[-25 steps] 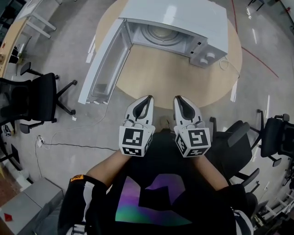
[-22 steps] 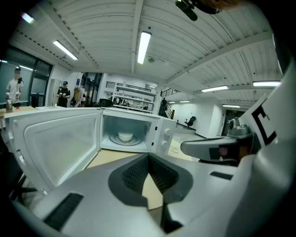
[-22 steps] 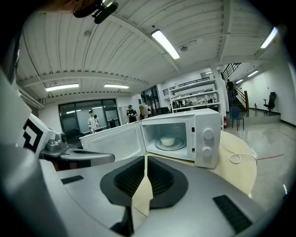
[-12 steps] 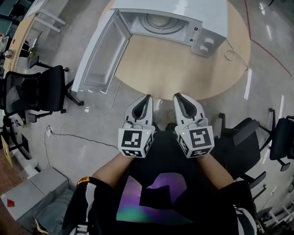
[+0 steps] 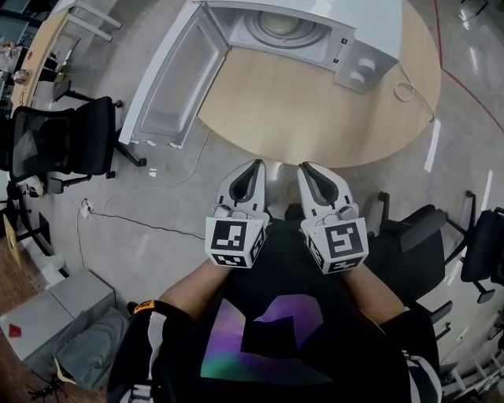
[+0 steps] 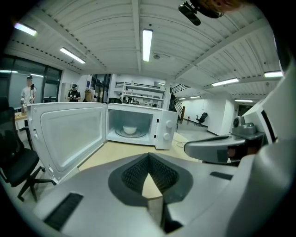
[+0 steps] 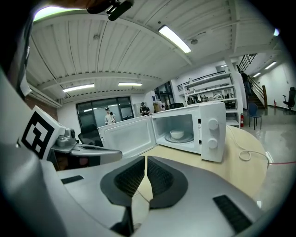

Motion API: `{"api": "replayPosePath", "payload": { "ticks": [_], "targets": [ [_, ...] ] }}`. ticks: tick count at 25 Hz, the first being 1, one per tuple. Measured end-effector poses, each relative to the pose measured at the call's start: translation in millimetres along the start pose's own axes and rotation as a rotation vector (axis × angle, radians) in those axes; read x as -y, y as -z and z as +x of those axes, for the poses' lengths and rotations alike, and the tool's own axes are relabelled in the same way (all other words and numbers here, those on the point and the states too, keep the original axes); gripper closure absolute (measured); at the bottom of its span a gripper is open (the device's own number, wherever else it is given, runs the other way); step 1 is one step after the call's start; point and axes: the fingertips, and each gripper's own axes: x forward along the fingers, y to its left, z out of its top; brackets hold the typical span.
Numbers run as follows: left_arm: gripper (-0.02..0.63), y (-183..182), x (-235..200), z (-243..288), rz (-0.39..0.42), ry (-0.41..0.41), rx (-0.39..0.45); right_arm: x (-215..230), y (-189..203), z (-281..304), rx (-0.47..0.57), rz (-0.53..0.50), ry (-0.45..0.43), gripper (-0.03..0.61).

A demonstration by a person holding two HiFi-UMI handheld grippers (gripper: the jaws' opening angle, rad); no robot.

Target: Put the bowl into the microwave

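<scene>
A white bowl [image 6: 130,130] [image 7: 176,134] sits on the turntable inside the white microwave [image 5: 346,35], whose door [image 5: 169,79] hangs wide open to the left. In the head view the bowl [image 5: 282,22] shows only partly, at the top edge. The microwave stands on a round wooden table [image 5: 315,118]. My left gripper [image 5: 253,169] [image 6: 149,157] and right gripper [image 5: 309,171] [image 7: 145,161] are side by side close to my body, short of the table's near edge. Both are shut with nothing between their pads.
A black office chair [image 5: 55,149] stands left of the open door, and another [image 5: 409,228] is at my right. A thin cable [image 5: 142,224] runs across the floor on the left. A white power cord [image 5: 405,86] lies coiled on the table beside the microwave.
The table and microwave have slid towards the top of the head view, so I stand farther back from them. Both grippers have stayed shut and side by side.
</scene>
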Motion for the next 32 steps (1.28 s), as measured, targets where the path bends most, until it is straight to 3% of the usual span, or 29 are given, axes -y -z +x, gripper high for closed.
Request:
{"api": "replayPosePath", "payload": {
  "ticks": [9, 32],
  "targets": [
    [0.569, -5.9, 8.9, 6.1, 0.06, -0.005, 0.002, 6.1, -3.1, -1.5, 0.015, -0.016, -0.006, 0.563],
    [0.569, -15.6, 3.9, 5.3, 0.051, -0.013, 0.036, 6.3, -12.2, 4.1, 0.013, -0.046, -0.009, 0.565]
  ]
}}
